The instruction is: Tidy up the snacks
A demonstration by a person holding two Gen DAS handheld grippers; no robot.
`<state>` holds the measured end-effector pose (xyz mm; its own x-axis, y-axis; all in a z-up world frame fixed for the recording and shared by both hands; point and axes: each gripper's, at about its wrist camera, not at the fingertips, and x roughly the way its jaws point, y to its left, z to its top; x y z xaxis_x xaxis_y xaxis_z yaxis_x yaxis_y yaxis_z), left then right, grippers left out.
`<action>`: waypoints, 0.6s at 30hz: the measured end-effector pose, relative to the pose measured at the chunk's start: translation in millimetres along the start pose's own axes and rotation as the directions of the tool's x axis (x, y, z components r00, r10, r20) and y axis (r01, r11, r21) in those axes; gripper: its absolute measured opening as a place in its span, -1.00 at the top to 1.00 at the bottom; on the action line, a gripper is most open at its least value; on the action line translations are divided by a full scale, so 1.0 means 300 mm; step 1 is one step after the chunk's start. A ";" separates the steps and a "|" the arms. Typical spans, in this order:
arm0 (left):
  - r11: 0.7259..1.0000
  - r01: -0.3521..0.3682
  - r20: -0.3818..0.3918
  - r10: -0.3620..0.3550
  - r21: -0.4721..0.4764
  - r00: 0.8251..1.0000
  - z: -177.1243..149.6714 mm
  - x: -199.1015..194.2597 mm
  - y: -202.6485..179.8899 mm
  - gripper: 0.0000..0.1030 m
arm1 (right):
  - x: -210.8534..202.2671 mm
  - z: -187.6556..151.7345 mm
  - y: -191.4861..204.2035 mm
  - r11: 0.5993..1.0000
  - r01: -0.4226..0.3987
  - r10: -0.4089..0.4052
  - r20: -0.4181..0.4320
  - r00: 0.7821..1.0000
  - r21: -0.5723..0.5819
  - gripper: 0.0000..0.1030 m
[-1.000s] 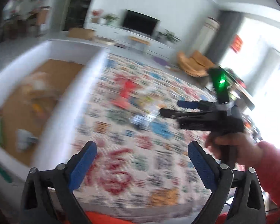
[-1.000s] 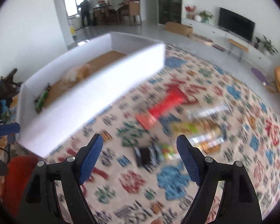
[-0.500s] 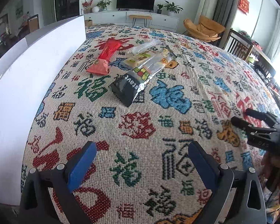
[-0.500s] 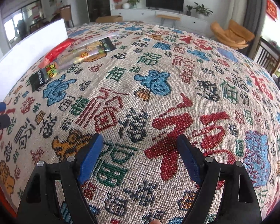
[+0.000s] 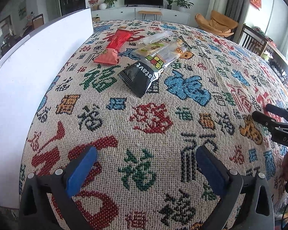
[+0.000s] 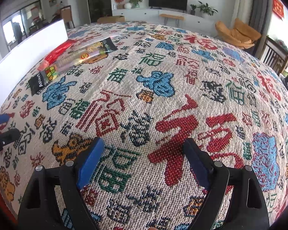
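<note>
A red snack packet (image 5: 115, 47) lies on the patterned tablecloth (image 5: 149, 118) beside a black snack bag (image 5: 144, 72) with clear wrapped snacks (image 5: 163, 46) on top of it. They also show in the right wrist view, the red packet (image 6: 55, 54) and the black bag (image 6: 38, 82) at far left. My left gripper (image 5: 144, 170) is open and empty, low over the cloth, well short of the snacks. My right gripper (image 6: 144, 159) is open and empty over bare cloth; it shows at the right edge of the left wrist view (image 5: 266, 115).
A white box wall (image 5: 28, 67) stands along the left of the table, its inside hidden. The left gripper's tip (image 6: 2, 128) shows at the left edge of the right wrist view. Chairs (image 5: 257, 42) and a TV cabinet (image 5: 144, 13) stand beyond the table.
Both grippers have swung away from the box and dropped low over the cloth, then settled. The views went from blurred to steady. Both stay open.
</note>
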<state>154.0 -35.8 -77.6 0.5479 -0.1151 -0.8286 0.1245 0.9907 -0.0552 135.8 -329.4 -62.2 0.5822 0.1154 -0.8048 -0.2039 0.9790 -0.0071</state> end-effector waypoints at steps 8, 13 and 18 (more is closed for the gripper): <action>0.999 -0.027 -0.006 0.027 0.027 1.000 -0.004 0.005 -0.016 -1.00 | -0.001 -0.001 0.001 1.000 0.000 0.000 0.000 1.000 0.000 -0.70; 0.999 -0.029 -0.006 0.029 0.028 1.000 -0.004 0.005 -0.017 -1.00 | -0.002 0.000 0.000 1.000 -0.001 0.001 0.000 1.000 0.000 -0.70; 0.999 -0.028 -0.006 0.028 0.028 1.000 -0.004 0.005 -0.017 -1.00 | -0.002 -0.001 0.002 1.000 0.000 0.000 0.000 1.000 0.000 -0.71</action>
<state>153.2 -41.0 -79.3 0.5465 -0.0864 -0.8330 0.1320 0.9911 -0.0162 135.1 -329.1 -61.9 0.5818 0.1158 -0.8050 -0.2040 0.9790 -0.0066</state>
